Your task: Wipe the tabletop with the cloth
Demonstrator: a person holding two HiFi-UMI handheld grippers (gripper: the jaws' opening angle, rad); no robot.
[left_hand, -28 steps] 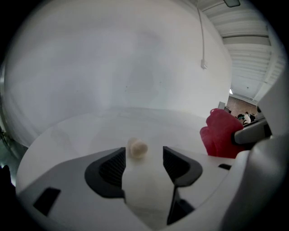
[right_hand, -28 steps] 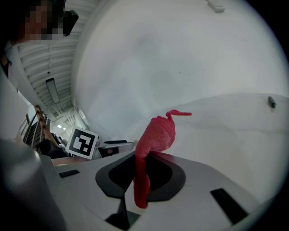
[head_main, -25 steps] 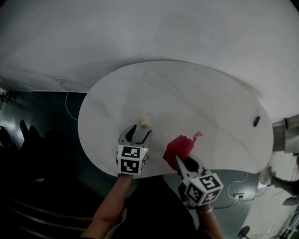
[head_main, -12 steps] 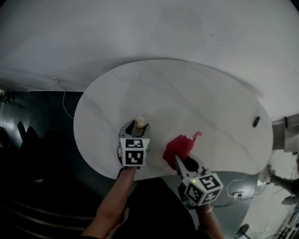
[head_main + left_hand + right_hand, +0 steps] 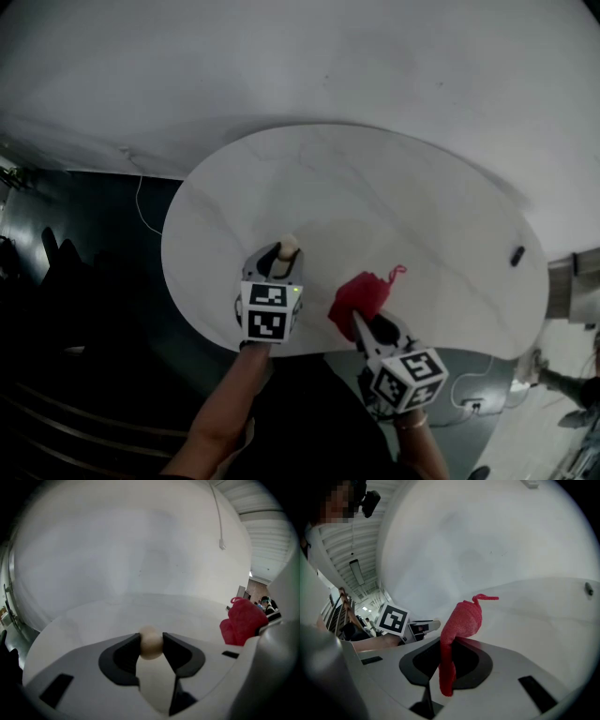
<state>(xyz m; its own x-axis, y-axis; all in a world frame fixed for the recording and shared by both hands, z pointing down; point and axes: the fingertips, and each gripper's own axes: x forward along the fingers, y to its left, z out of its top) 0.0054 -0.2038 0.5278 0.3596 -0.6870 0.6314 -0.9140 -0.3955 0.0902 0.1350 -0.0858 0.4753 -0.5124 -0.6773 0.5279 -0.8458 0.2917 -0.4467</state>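
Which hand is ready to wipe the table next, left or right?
Right. The right hand-held gripper is shut on the red cloth over the white tabletop. The left hand-held gripper has a small beige ball between its jaws, which have just been closing, so it is busy.

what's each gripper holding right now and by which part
The left gripper, its jaws just closing, pinches the small cream ball across its sides. The right gripper clamps the red cloth by a lower fold, its bunch standing above the jaws.
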